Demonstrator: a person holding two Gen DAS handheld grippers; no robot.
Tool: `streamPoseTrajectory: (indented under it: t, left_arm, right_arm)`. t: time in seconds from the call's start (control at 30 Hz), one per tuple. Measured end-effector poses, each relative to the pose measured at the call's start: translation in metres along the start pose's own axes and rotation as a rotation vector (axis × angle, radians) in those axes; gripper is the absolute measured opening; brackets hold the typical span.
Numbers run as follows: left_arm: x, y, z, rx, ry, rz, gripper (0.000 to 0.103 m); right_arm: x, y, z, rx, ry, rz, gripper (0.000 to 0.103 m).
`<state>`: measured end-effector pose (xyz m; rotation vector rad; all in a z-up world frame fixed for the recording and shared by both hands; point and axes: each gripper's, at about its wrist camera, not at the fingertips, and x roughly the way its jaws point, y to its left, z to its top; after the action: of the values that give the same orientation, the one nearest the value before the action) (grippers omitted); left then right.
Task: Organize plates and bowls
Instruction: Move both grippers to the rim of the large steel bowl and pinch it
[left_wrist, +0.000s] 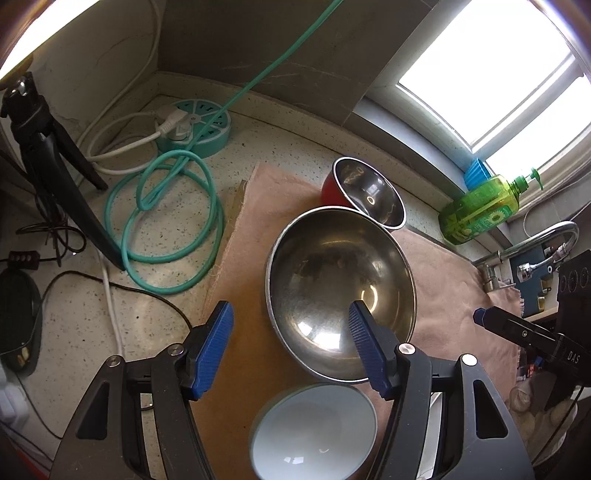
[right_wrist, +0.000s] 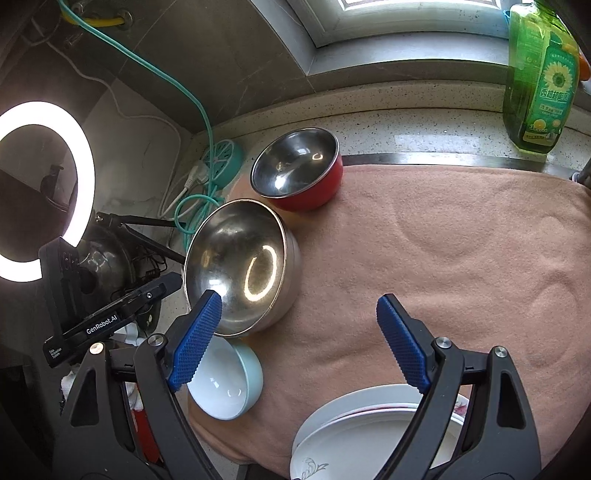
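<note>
A large steel bowl (left_wrist: 340, 280) (right_wrist: 240, 266) sits on the pink cloth (right_wrist: 443, 258). Behind it stands a smaller red bowl with a steel inside (left_wrist: 365, 192) (right_wrist: 295, 170). A pale blue bowl with a white inside (left_wrist: 314, 432) (right_wrist: 225, 380) lies nearest me. White plates (right_wrist: 369, 432) are stacked at the cloth's front edge. My left gripper (left_wrist: 291, 332) hangs open above the cloth, its right finger over the large bowl's near rim. My right gripper (right_wrist: 299, 321) is open and holds nothing, above the cloth between the large bowl and the plates.
A teal round power strip (left_wrist: 195, 129) with coiled teal cable (left_wrist: 166, 229) lies on the speckled counter. A black tripod (left_wrist: 48, 155) and lit ring light (right_wrist: 44, 184) stand at left. A green soap bottle (right_wrist: 539, 85) (left_wrist: 484, 206) stands by the window, near a tap (left_wrist: 535, 240).
</note>
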<state>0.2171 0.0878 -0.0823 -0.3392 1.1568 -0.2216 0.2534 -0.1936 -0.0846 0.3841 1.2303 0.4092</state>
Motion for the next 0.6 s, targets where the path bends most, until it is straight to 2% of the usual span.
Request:
streamPoseTrajectory:
  t: [0.13, 0.23, 0.3, 0.43, 0.47, 0.5, 0.6]
  left_arm:
    - [0.007, 0.006, 0.007, -0.003, 0.013, -0.006, 0.064]
    - [0.011, 0.01, 0.009, -0.019, 0.024, -0.025, 0.062]
    - [0.013, 0.011, 0.01, -0.016, 0.029, -0.027, 0.055]
    - [0.016, 0.012, 0.011, -0.021, 0.035, -0.038, 0.038]
    - [0.017, 0.012, 0.012, -0.022, 0.038, -0.039, 0.035]
    - [0.019, 0.013, 0.012, -0.026, 0.039, -0.038, 0.033]
    - [0.021, 0.016, 0.013, -0.034, 0.043, -0.044, 0.027]
  right_arm:
    - [0.02, 0.005, 0.009, 0.0, 0.031, -0.011, 0.081]
    - [0.033, 0.007, 0.013, 0.009, 0.058, -0.006, 0.069]
    - [0.039, 0.008, 0.016, 0.002, 0.07, -0.015, 0.057]
    - [0.048, 0.007, 0.02, 0.007, 0.082, -0.013, 0.053]
    - [0.05, 0.006, 0.021, 0.011, 0.087, -0.011, 0.048]
    - [0.052, 0.005, 0.022, 0.015, 0.093, -0.007, 0.043]
    - [0.058, 0.006, 0.023, 0.008, 0.102, -0.009, 0.038]
